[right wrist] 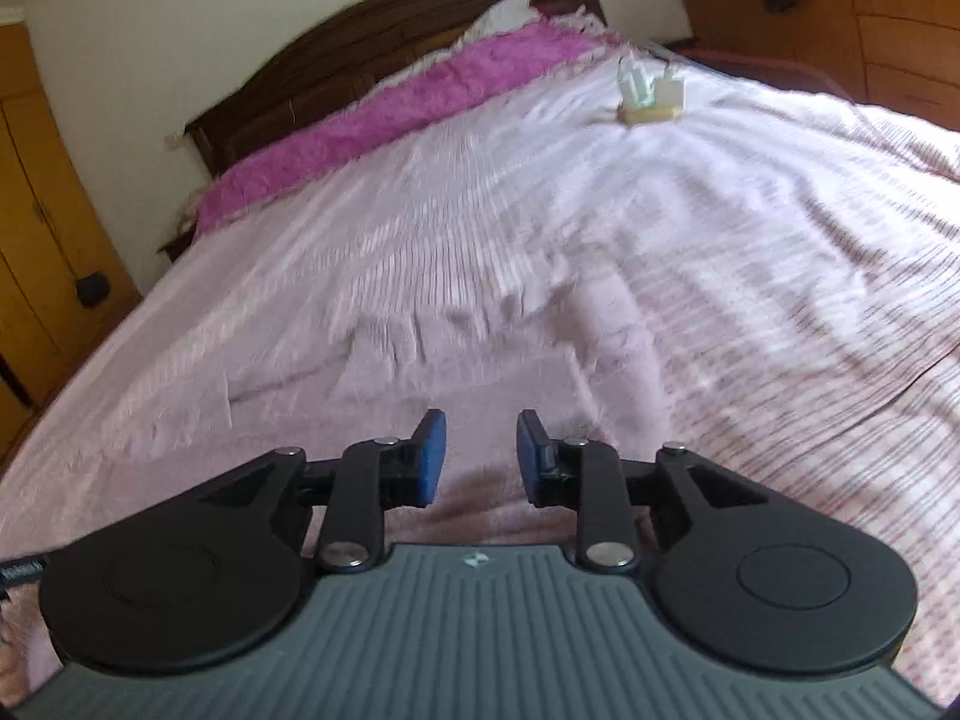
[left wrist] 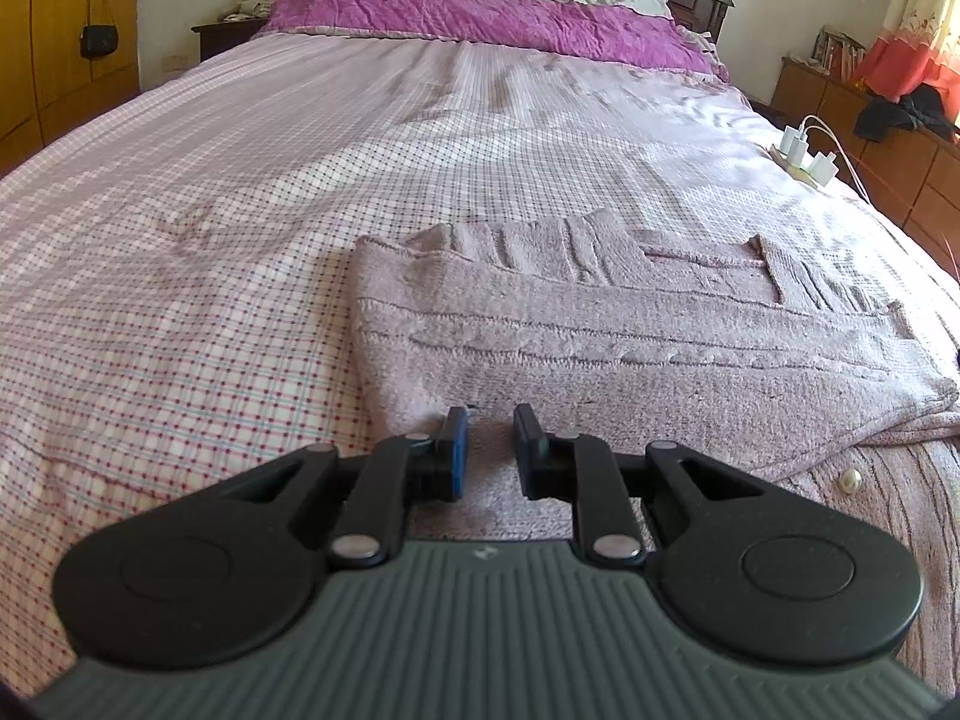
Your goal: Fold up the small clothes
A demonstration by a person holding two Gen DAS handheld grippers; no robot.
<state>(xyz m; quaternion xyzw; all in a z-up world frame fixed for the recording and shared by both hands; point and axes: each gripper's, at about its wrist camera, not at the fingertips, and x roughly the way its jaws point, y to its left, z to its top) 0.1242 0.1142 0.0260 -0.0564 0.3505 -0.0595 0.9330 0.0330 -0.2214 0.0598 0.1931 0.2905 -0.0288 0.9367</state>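
Note:
A pale pink knitted sweater point(left wrist: 630, 330) lies partly folded on the checked bedsheet point(left wrist: 210, 210), with ribbed sleeve cuffs turned onto its back part. A pearl button point(left wrist: 848, 482) shows on its lower layer at the right. My left gripper point(left wrist: 491, 423) is open and empty, just above the sweater's near left part. In the blurred right wrist view the sweater point(right wrist: 432, 360) lies ahead. My right gripper point(right wrist: 482, 429) is open and empty over the sweater's near edge.
A purple quilt point(left wrist: 480, 15) and a white pillow lie at the headboard. A power strip with white chargers point(left wrist: 804, 156) sits near the bed's right edge; it also shows in the right wrist view point(right wrist: 651, 99). Wooden drawers point(left wrist: 870, 138) stand right, a wardrobe point(left wrist: 54, 36) left.

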